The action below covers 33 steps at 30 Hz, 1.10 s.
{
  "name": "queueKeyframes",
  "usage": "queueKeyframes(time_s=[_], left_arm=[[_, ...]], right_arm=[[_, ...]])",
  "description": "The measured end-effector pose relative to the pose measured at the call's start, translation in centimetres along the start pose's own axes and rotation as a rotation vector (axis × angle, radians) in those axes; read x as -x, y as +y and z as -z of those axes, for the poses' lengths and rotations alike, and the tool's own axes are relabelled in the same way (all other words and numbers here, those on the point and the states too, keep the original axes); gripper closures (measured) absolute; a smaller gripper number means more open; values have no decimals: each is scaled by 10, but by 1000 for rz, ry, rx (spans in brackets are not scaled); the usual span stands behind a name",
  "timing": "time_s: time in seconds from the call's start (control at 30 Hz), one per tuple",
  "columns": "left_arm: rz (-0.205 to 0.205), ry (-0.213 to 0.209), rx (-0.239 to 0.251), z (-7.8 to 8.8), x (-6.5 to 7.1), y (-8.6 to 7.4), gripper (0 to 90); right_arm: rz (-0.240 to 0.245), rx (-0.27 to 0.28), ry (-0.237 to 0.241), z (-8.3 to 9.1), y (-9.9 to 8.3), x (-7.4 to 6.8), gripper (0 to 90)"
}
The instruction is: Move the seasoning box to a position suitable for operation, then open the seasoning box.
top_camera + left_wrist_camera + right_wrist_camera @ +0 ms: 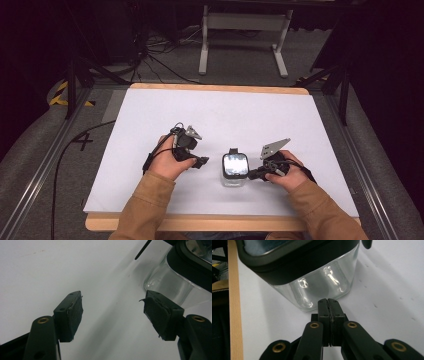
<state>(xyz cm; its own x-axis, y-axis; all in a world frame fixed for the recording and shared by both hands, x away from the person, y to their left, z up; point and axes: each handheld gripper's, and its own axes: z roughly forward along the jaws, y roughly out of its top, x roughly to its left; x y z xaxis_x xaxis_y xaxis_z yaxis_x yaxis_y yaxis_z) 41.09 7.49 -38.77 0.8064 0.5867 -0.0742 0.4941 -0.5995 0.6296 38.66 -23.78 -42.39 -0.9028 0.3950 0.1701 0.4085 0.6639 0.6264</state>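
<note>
At the bottom of the high view, two tan sleeves [150, 210] enter the frame, each hand gripping one tool over a white table surface [210, 115] with a wooden edge [200, 222] along its near side. The left gripper [200, 161] sits left of centre, low in the frame; in the left gripper view its jaws stand wide apart with nothing between them, and the rubber pads [75, 315] show worn, frayed edges. The right gripper [254, 174] sits right of centre at about the same height, topped by a grey three-cornered plate [274, 147]; in the right gripper view its jaws are pressed fully together, empty, with the tips just beside the lower glass wall of the container. Between the two tools stands a clear glass container [234, 169] with a dark-rimmed lid [235, 164], upright on the white surface, low in the frame at centre. A cable [65, 160] trails off the table at the left. Beyond the far table edge, at the upper centre of the frame, a grey metal stand [245, 35] rests on a carpeted floor [170, 65] with loose black cables [150, 55] to its left.
</note>
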Motion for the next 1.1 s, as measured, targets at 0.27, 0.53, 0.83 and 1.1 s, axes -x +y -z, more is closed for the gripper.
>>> queueKeyframes(time_s=[0.27, 0.53, 0.83, 1.1], left_arm=[[-8, -20, -21, -3, 1, 6, 330], [12, -56, 14, 8, -3, 19, 451], [14, -141, 101, 19, 6, 41, 535], [-14, -181, 118, 8, 15, 55, 605]], right_arm=[[12, -6, 7, -4, -2, -6, 895], [-30, 46, -46, 16, -11, -1, 885], [-82, 128, -121, 50, -28, 1, 876], [-96, 133, -131, 55, -36, -3, 870]])
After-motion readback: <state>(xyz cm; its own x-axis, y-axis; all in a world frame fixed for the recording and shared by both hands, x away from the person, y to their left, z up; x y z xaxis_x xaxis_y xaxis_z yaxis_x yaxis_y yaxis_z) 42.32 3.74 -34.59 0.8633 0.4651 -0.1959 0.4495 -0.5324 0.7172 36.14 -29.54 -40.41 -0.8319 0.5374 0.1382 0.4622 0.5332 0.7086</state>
